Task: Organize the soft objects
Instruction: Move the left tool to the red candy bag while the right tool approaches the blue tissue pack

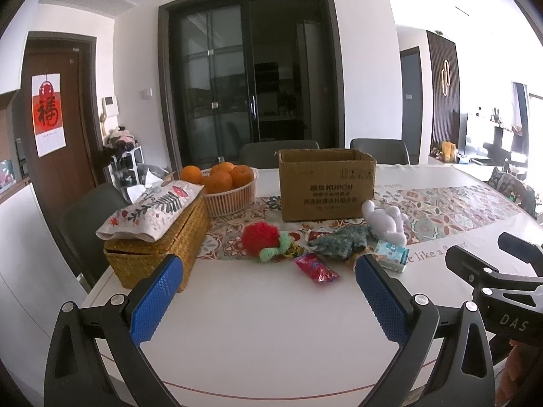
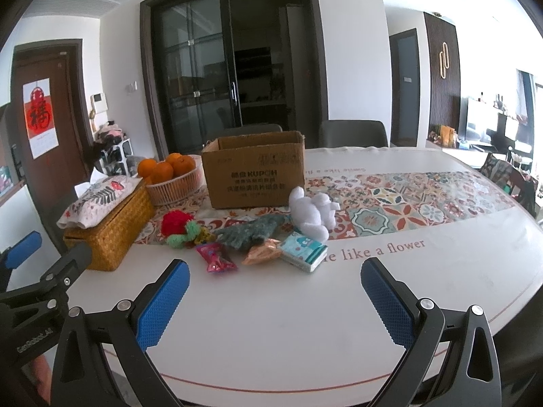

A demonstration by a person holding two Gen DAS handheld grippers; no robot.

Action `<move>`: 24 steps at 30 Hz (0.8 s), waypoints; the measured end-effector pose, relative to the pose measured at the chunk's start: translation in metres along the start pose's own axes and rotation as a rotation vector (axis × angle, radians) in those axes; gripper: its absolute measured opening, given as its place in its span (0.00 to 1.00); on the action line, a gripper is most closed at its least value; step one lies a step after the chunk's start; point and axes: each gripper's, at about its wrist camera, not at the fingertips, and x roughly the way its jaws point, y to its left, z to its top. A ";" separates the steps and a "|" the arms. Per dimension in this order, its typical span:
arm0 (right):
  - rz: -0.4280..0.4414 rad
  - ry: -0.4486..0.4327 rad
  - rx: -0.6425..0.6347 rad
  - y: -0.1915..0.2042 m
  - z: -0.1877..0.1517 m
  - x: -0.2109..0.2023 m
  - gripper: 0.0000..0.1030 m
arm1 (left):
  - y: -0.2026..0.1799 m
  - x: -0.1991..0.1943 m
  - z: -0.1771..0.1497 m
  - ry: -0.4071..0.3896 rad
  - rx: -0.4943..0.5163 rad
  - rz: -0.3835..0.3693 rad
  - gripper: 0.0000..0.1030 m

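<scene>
An open cardboard box (image 1: 327, 185) (image 2: 256, 176) stands on the table's patterned runner. In front of it lie a white plush toy (image 1: 385, 218) (image 2: 312, 212), a grey-green knitted piece (image 1: 339, 242) (image 2: 249, 232), a red and green yarn toy (image 1: 266, 239) (image 2: 180, 227), a pink snack packet (image 1: 315, 268) (image 2: 215, 257), an orange packet (image 2: 263, 254) and a tissue pack (image 1: 392, 254) (image 2: 303, 251). My left gripper (image 1: 268, 273) and right gripper (image 2: 275, 276) are open and empty, held above the white table short of the pile.
A wicker tissue box (image 1: 159, 247) (image 2: 108, 227) with a floral cloth cover sits at the left. A basket of oranges (image 1: 230, 186) (image 2: 173, 178) stands behind it. Chairs (image 1: 380, 151) stand past the table's far edge. The table's front edge (image 2: 271, 388) curves below the grippers.
</scene>
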 end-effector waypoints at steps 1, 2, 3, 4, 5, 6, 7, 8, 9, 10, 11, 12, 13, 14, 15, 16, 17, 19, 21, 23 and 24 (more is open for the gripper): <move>0.001 0.002 -0.001 0.000 0.000 0.002 0.99 | 0.001 0.003 -0.001 0.006 -0.002 -0.001 1.00; 0.005 0.003 -0.003 0.001 0.000 0.004 0.99 | 0.001 0.006 -0.002 0.012 -0.003 0.000 1.00; 0.010 0.005 -0.006 0.001 0.000 0.006 0.99 | 0.001 0.008 -0.003 0.019 -0.003 -0.002 1.00; 0.013 0.008 -0.008 0.003 0.000 0.011 0.99 | 0.002 0.013 -0.004 0.033 0.003 -0.014 1.00; 0.014 0.010 -0.010 0.003 0.001 0.013 0.99 | 0.002 0.017 -0.005 0.042 0.004 -0.024 1.00; 0.015 0.012 -0.010 0.003 0.001 0.017 0.99 | 0.002 0.019 -0.006 0.045 0.004 -0.028 1.00; 0.016 0.015 -0.011 0.004 0.001 0.020 0.99 | 0.002 0.022 -0.006 0.049 0.006 -0.032 1.00; 0.019 0.018 -0.012 0.005 0.002 0.023 0.99 | 0.002 0.026 -0.006 0.054 0.011 -0.038 1.00; 0.021 0.023 -0.013 0.005 0.002 0.027 0.99 | 0.002 0.032 -0.008 0.061 0.023 -0.043 1.00; 0.022 0.027 -0.015 0.007 0.003 0.031 0.99 | 0.002 0.034 -0.007 0.063 0.026 -0.045 1.00; 0.024 0.030 -0.017 0.008 0.004 0.035 0.99 | 0.002 0.038 -0.008 0.068 0.033 -0.051 1.00; 0.021 0.035 -0.020 0.008 0.004 0.039 0.99 | 0.002 0.043 -0.008 0.077 0.041 -0.054 1.00; 0.020 0.039 -0.023 0.009 0.005 0.044 0.99 | 0.002 0.049 -0.009 0.081 0.044 -0.059 1.00; 0.022 0.040 -0.026 0.010 0.005 0.048 0.98 | 0.003 0.054 -0.009 0.084 0.048 -0.063 1.00; 0.022 0.045 -0.031 0.011 0.006 0.052 0.98 | 0.003 0.056 -0.009 0.086 0.049 -0.062 1.00; 0.023 0.050 -0.034 0.012 0.006 0.057 0.97 | 0.004 0.060 -0.009 0.088 0.050 -0.064 1.00; 0.026 0.054 -0.036 0.013 0.007 0.062 0.97 | 0.004 0.067 -0.009 0.093 0.056 -0.073 1.00; 0.025 0.066 -0.036 0.013 0.007 0.070 0.96 | 0.005 0.074 -0.009 0.100 0.059 -0.085 1.00; 0.021 0.077 -0.036 0.012 0.007 0.079 0.96 | 0.003 0.085 -0.009 0.116 0.067 -0.103 1.00; 0.012 0.093 -0.030 0.009 0.007 0.089 0.96 | 0.001 0.097 -0.009 0.131 0.066 -0.109 1.00; 0.006 0.101 -0.018 0.006 0.008 0.094 0.95 | 0.000 0.101 -0.008 0.139 0.064 -0.110 1.00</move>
